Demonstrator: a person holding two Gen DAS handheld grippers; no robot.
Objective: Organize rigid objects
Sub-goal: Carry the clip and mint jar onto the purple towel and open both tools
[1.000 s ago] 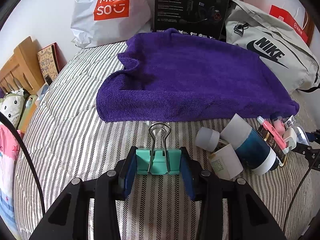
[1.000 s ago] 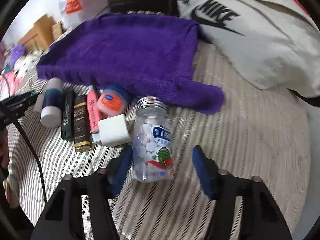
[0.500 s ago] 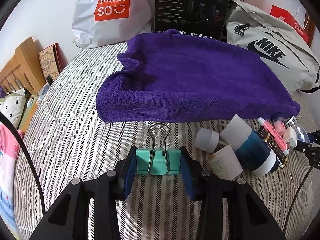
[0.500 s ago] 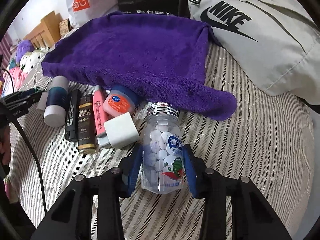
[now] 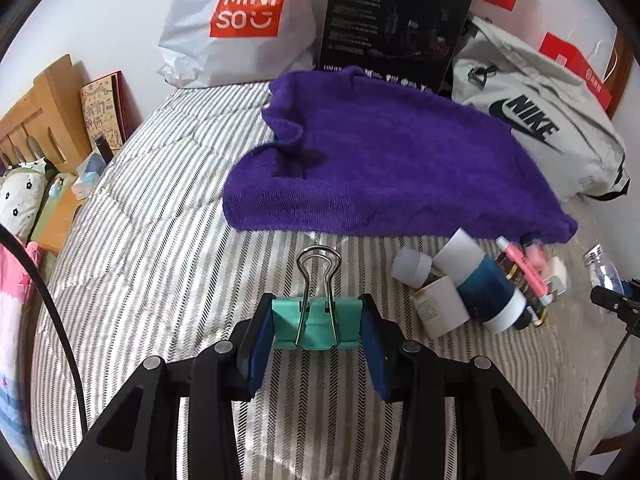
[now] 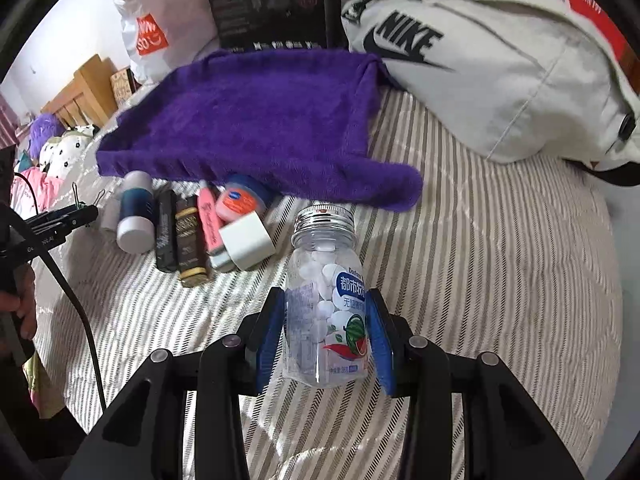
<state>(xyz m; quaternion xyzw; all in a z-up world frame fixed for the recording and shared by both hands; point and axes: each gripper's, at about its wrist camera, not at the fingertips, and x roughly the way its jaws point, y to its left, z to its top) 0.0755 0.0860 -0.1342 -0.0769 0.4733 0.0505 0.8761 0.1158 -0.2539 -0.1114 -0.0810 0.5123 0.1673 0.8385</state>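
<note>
Striped bed [image 5: 160, 240], one purple towel [image 5: 384, 160]. Left tongs [image 5: 316, 332] clamped on one teal binder clip [image 5: 316, 326]; right tongs [image 6: 326, 336] clamped on one mint bottle [image 6: 324, 300].

The purple towel [image 6: 256, 120] covers the far end of the pink tube [image 6: 209, 216] and part of the round tin [image 6: 240, 200], so their full shapes cannot be read. On the dark tubes [image 6: 176, 236] the lettering is too small to make out. In the left wrist view the same cluster is blurred, and the clear candy jar [image 5: 600, 268] shows only as a smeared sliver near the right edge. The black box [image 5: 394, 20] is cut off at the top, its print illegible. A small item beside the notebook [image 5: 100, 116] is perhaps a bottle.
</note>
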